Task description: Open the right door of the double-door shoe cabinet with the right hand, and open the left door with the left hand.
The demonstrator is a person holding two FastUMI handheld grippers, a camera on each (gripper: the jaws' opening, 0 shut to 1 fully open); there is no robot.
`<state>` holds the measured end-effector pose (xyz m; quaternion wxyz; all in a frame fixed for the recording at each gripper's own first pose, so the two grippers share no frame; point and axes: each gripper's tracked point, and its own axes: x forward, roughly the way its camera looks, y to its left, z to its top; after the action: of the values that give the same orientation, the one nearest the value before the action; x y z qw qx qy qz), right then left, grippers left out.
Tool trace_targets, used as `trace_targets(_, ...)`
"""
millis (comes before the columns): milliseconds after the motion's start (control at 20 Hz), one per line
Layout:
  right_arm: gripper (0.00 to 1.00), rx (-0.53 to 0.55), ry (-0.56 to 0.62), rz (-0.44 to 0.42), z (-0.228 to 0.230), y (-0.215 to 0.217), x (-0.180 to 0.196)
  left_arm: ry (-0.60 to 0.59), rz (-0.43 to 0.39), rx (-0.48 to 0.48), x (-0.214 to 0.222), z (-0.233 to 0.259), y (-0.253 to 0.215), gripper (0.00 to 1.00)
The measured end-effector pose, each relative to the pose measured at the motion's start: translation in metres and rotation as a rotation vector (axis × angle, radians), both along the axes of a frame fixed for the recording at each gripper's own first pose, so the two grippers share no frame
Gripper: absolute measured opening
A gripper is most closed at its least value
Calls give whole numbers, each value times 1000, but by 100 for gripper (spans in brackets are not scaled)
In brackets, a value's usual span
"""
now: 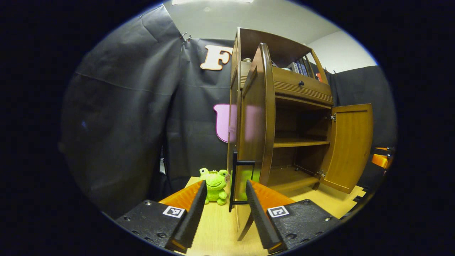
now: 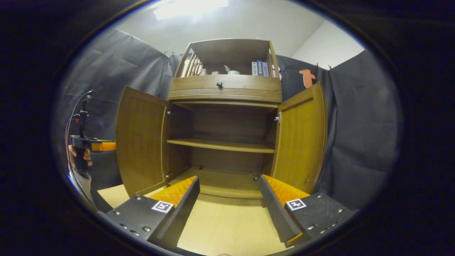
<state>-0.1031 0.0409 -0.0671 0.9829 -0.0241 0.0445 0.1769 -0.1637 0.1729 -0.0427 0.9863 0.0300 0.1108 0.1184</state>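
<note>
Wood-brown cabinet doors both swung out. Left gripper (image 1: 225, 193) spread wide, black bar handle (image 1: 237, 181) of left door (image 1: 254, 135) between its fingers, untouched, frame centre. Right gripper (image 2: 229, 192) wide too, empty, low centre; right door (image 2: 302, 137) open at right. Looks finished w/ both; next: back off.

The brown wooden shoe cabinet (image 2: 225, 93) stands on the tabletop (image 2: 227, 227) with left door (image 2: 140, 138) and right door (image 2: 302, 137) both swung wide open, one inner shelf (image 2: 220, 145) exposed.
</note>
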Motion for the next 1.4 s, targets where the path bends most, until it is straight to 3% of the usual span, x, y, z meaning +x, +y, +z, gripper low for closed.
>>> trace_targets(50, 99, 7, -13, 4, 5, -1, -3, -14, 21, 4, -4, 7, 1, 71)
trace_targets(200, 96, 28, -34, -20, 14, -13, -9, -52, 73, 31, -10, 26, -4, 99)
trace_targets(300, 99, 55, -42, -64, 14, -25, -14, -62, 62, 39, -12, 34, -22, 96)
trace_targets(450, 96, 113, -23, -51, 8, -18, -17, -102, 59, 17, -11, 50, -48, 93)
trace_targets(700, 100, 52, -20, -102, -6, -39, -14, -189, -13, -60, -1, 65, -101, 96)
trace_targets(800, 95, 45, -37, -106, -3, -41, -16, -195, -45, -50, 7, 67, -119, 92)
trace_targets(850, 99, 49, -41, -98, -3, -38, -16, -195, -52, -41, 10, 67, -127, 92)
trace_targets(950, 96, 62, -45, -88, 0, -38, -15, -188, -71, -30, 17, 64, -143, 95)
trace_targets(1200, 99, 85, -48, -88, 2, -42, -15, -162, -129, -41, 28, 51, -179, 92)
trace_targets(1300, 99, 92, -51, -87, 3, -42, -13, -152, -126, -29, 36, 49, -183, 96)
trace_targets(1400, 99, 88, -49, -83, 2, -43, -11, -151, -107, -16, 43, 45, -185, 92)
